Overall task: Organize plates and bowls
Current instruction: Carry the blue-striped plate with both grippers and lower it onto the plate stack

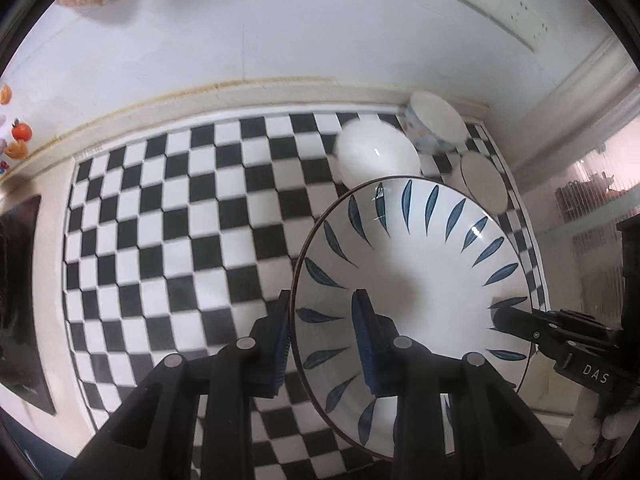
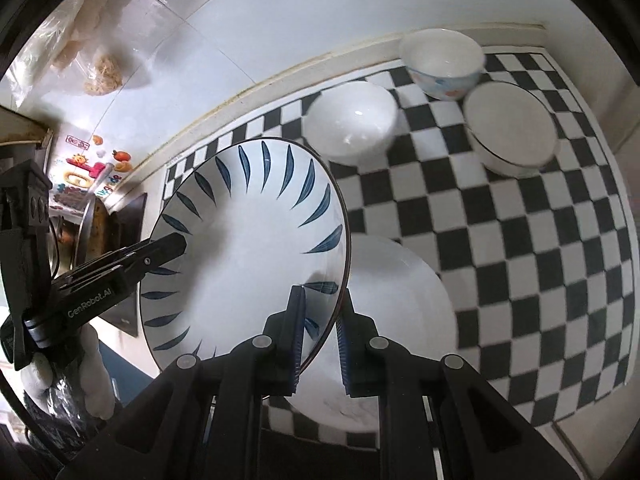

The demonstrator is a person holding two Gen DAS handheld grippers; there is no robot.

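A black-and-white chequered mat (image 1: 168,208) covers most of the pale desk (image 1: 52,184), which runs along a white tiled wall (image 1: 280,28). Above the mat, both grippers hold one wide, shallow white ceramic plate with blue leaf strokes around its rim (image 1: 420,280), lifted clear of the surface and tilted. The left gripper (image 1: 324,344) is closed on the plate's left rim, one blue pad under the outside and the other pressed on the inner face. The right gripper (image 2: 320,340) is clamped the same way on the opposite rim, its jaws narrowed to the thickness of the plate wall. Directly below the raised plate, in the right wrist view, a plain white round plate (image 2: 400,320) lies flat on the mat. Toward the far right corner of the mat stand three bowls close together: a plain white ceramic bowl (image 2: 352,120), a shallow white bowl with a thin dark rim line (image 2: 512,128), and a smaller white bowl with a pale blue and orange pattern on its outside (image 2: 444,60), nearest the wall. A person's white-gloved hand (image 2: 92,380) grips the left gripper's handle.
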